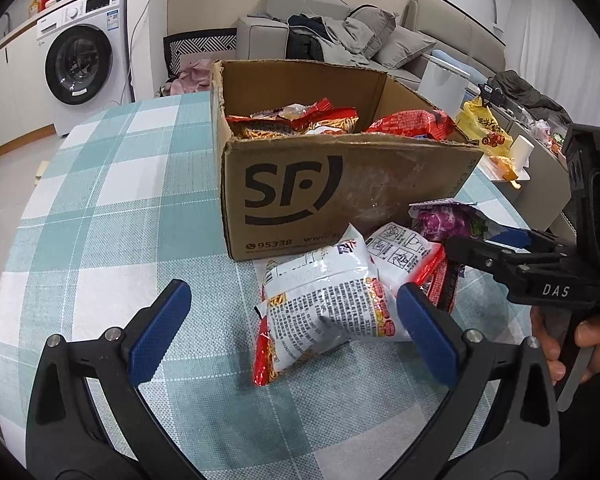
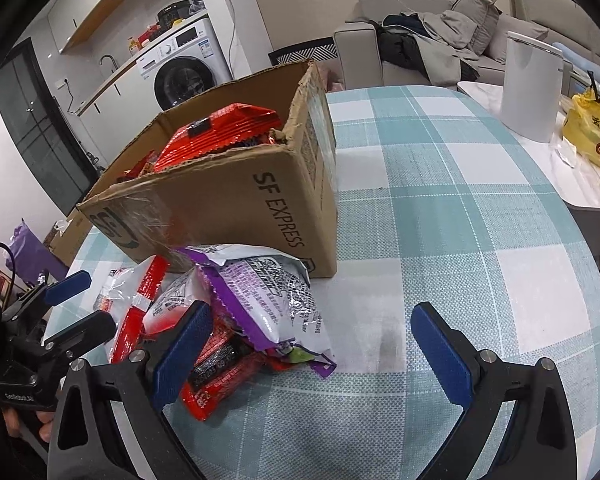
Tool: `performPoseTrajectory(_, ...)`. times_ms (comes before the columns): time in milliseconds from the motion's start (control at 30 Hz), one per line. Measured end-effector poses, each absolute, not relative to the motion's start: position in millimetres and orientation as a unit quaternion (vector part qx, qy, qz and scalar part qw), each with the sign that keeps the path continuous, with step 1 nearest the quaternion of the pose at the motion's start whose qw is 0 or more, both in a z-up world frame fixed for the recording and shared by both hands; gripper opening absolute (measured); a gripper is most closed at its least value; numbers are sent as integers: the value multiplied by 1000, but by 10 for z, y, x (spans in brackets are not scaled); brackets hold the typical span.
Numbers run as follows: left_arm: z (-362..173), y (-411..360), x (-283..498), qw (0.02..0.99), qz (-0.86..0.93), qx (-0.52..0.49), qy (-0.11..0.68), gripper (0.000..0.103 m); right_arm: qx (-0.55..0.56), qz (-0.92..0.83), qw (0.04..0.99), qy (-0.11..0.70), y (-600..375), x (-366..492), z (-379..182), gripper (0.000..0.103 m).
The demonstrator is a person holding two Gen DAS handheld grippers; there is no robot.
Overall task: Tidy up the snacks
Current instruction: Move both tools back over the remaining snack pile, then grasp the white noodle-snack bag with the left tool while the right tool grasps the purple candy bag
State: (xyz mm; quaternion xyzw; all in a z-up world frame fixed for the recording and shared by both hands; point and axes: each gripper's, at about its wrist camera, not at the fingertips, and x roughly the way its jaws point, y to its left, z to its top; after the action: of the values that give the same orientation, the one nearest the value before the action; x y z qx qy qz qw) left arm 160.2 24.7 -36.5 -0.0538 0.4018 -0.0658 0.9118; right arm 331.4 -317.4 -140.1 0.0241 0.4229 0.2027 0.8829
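Observation:
An open SF cardboard box (image 1: 340,184) stands on the checked tablecloth and holds several red snack packs (image 1: 300,120). In front of it lies a pile of packs: a white and red pack (image 1: 328,312), another white pack (image 1: 400,248), a purple pack (image 1: 448,222) and a red pack (image 2: 220,376). My left gripper (image 1: 292,328) is open, low over the table, with the white and red pack between its fingers. My right gripper (image 2: 312,356) is open above the pile, with the purple pack (image 2: 260,300) by its left finger. The box also shows in the right wrist view (image 2: 236,200).
A yellow bag (image 1: 484,128) and a white container (image 2: 532,88) stand on a side table to the right. A sofa with clothes (image 1: 340,28) is behind, a washing machine (image 1: 80,60) at the left. Bare tablecloth (image 2: 480,200) lies right of the box.

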Motion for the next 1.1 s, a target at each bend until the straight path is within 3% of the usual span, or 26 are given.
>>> performPoseTrajectory(400,-504,268,1677,900,-74,-66,424,102,30,212,883,419,-3116,3333,-1453,97)
performPoseTrajectory(667,-580,277,1714,894,-85,-74,435,103,39,234,879,413,-3079,3316,-1438,77)
performPoseTrajectory(833,-636,298,1742,886,-88,-83,448,102,35,259,875,408,-3030,3282,-1419,52)
performPoseTrajectory(933,-683,310,1759,880,-85,-88,458,102,26,264,876,404,-3000,3254,-1408,42)
performPoseTrajectory(1100,-721,303,1768,876,-86,-90,466,102,22,269,876,399,-2984,3228,-1385,37)
